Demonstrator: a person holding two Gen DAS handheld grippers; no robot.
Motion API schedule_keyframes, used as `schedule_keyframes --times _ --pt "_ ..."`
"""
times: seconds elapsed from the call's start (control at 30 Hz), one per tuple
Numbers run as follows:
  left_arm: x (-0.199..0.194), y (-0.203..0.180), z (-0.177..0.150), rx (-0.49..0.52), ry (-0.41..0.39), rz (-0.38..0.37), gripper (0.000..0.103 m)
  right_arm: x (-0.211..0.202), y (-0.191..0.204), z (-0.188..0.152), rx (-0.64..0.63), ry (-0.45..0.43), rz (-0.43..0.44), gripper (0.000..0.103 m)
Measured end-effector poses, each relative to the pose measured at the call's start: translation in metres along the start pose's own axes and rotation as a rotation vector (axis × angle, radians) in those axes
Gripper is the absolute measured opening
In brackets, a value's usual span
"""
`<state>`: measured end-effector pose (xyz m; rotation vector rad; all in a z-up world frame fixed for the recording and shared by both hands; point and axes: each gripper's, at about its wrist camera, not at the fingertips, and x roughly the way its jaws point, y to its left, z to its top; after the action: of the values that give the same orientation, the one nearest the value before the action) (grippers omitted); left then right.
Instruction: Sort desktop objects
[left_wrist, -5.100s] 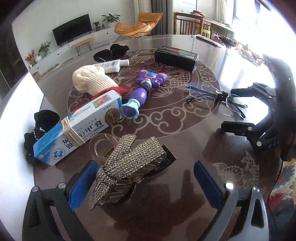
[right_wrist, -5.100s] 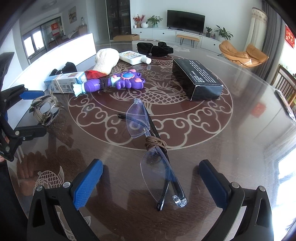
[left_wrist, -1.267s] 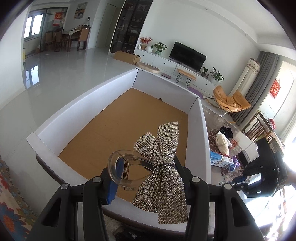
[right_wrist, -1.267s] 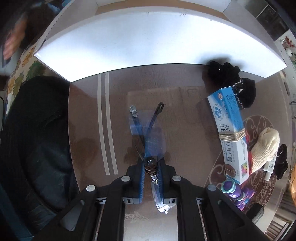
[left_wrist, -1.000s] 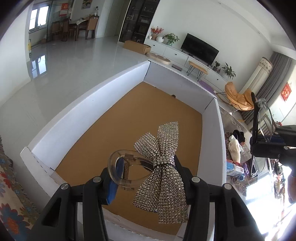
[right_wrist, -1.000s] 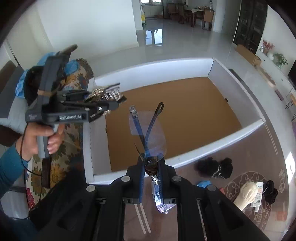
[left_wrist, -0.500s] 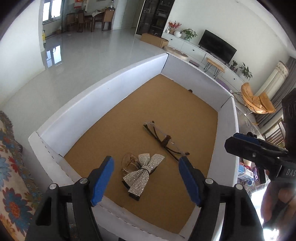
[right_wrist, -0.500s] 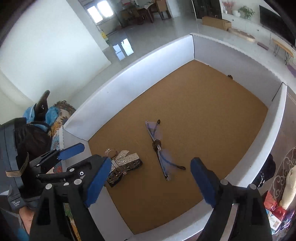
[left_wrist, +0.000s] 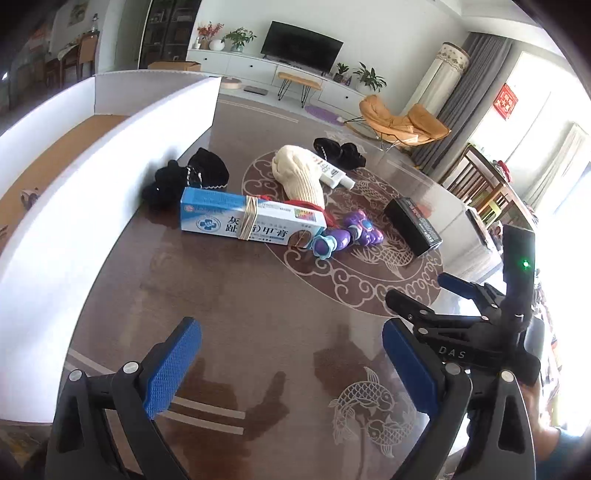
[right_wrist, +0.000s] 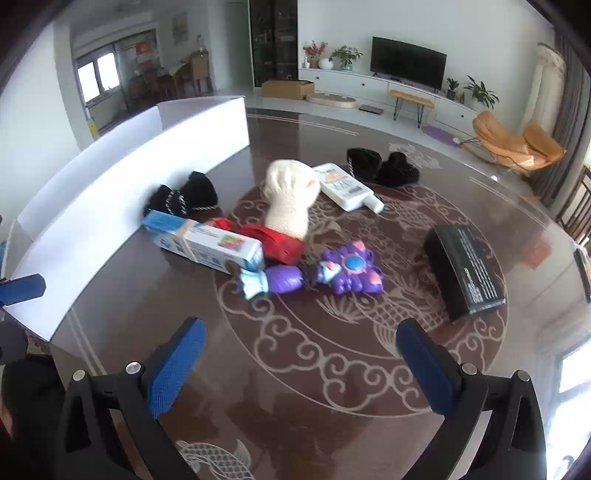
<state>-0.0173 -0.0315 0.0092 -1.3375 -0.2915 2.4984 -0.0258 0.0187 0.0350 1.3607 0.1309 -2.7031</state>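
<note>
My left gripper hangs over the bare near part of the round table, its jaws opening with nothing between the blue pads. My right gripper is also opening and empty, and it shows at the right of the left wrist view. Beyond both lie a blue-and-white box with a rubber band, a purple toy, a cream knitted glove, a white tube and a black box.
A tall white-walled cardboard box stands along the table's left side. A black fabric piece lies against its wall, another lies at the far side. A red item sits under the glove's cuff.
One second ago the left gripper held the rhinestone bow clip and the right held the glasses over the box. Both were dropped inside, and both grippers swung back over the table, jaws wide.
</note>
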Motion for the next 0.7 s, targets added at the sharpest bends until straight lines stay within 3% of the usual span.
schedule_keyframes --times 0.13,0.2,0.23,0.43,0.57,0.7 --pt "0.046 -0.007 -0.017 0.002 0.004 0.108 0.099 0.013 -0.051 -0.04 0.102 0.045 -0.075 0.103" --pt "0.047 -0.014 -0.022 0.062 -0.062 0.166 0.099 0.016 -0.06 -0.051 0.131 0.05 -0.072 0.103" --pt "0.049 -0.017 -0.023 0.079 -0.055 0.18 0.099 0.018 -0.06 -0.055 0.137 0.054 -0.069 0.103" --pt "0.056 -0.017 -0.022 0.109 -0.028 0.2 0.103 0.018 -0.05 -0.056 0.121 0.016 -0.078 0.103" --pt "0.063 -0.029 -0.023 0.167 -0.001 0.27 0.103 0.019 -0.05 -0.056 0.121 0.016 -0.079 0.103" --pt "0.062 -0.027 -0.024 0.16 -0.004 0.266 0.103 0.019 -0.05 -0.056 0.12 0.016 -0.079 0.103"
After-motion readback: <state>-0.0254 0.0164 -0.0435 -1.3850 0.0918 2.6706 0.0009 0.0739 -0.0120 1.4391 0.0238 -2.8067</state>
